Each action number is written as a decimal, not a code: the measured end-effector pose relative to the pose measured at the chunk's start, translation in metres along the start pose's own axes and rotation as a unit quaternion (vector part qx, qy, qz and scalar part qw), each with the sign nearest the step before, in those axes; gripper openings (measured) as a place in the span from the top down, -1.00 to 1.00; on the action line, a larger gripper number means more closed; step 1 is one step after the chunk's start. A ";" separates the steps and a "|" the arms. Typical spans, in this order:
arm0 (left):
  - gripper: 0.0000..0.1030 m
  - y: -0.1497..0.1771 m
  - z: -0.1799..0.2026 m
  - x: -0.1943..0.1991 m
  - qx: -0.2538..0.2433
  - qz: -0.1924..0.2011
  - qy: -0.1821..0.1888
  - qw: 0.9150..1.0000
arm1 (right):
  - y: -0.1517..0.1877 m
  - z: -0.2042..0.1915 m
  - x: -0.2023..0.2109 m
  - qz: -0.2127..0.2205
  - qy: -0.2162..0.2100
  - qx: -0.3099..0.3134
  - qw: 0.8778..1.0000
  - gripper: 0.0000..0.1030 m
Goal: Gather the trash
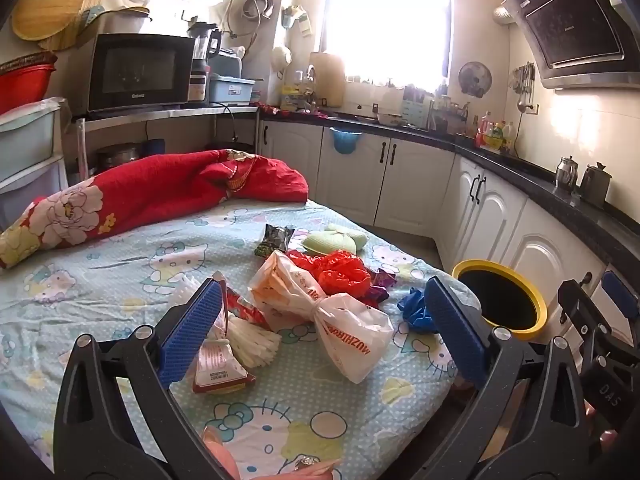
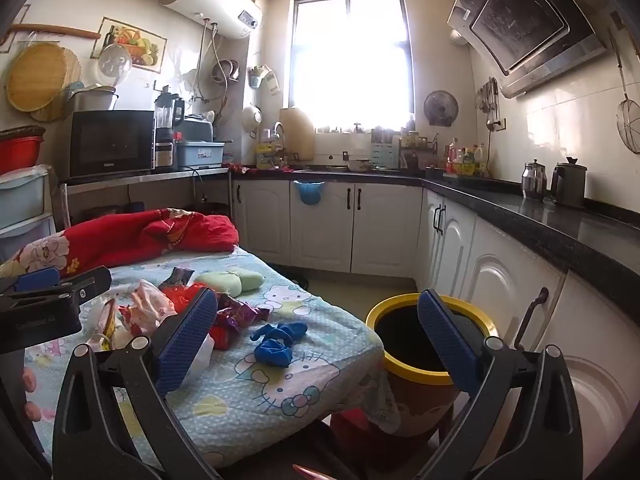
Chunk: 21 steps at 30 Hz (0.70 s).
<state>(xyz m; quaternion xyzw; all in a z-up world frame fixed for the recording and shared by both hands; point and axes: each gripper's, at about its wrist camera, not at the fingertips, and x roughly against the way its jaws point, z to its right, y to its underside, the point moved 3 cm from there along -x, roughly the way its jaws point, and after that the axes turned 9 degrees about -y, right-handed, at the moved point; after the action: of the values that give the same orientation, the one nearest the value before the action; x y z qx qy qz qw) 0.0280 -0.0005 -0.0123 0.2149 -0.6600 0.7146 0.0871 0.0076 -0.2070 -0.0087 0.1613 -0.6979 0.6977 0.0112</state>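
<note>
The bed (image 1: pixel 120 280), under a cartoon-print sheet, carries the litter near its right edge, and the bin (image 1: pixel 502 300) with the yellow rim stands on the floor just beside that edge. The red quilt (image 1: pixel 160 192) lies bunched along the far edge. Biggest of the litter is the white bag (image 1: pixel 352 336), knotted at its middle, its long axis running from the far left toward the near right, straight ahead of the left gripper (image 1: pixel 320 332) and between its wide-open fingers, untouched. Beyond it sit the red bag (image 1: pixel 340 272) and a dark wrapper (image 1: pixel 276 240). The blue glove (image 2: pixel 280 344) lies nearest the right edge, ahead of the right gripper (image 2: pixel 316 340), likewise spread wide and empty. The left looks nearer the white bag, the right nearer glove and bin.
</note>
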 end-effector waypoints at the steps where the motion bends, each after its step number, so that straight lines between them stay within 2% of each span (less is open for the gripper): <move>1: -0.82 0.000 0.000 0.000 0.000 0.000 0.001 1.000 | 0.000 0.000 0.000 -0.001 -0.001 0.000 1.000 -0.89; 21: -0.82 -0.001 0.000 0.005 0.003 0.005 0.004 1.000 | 0.001 0.004 -0.002 -0.009 0.008 -0.008 1.000 -0.89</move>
<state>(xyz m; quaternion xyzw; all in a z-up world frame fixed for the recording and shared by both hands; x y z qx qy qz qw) 0.0236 -0.0014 -0.0094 0.2085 -0.6583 0.7182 0.0854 0.0103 -0.2105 -0.0106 0.1618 -0.7022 0.6930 0.0238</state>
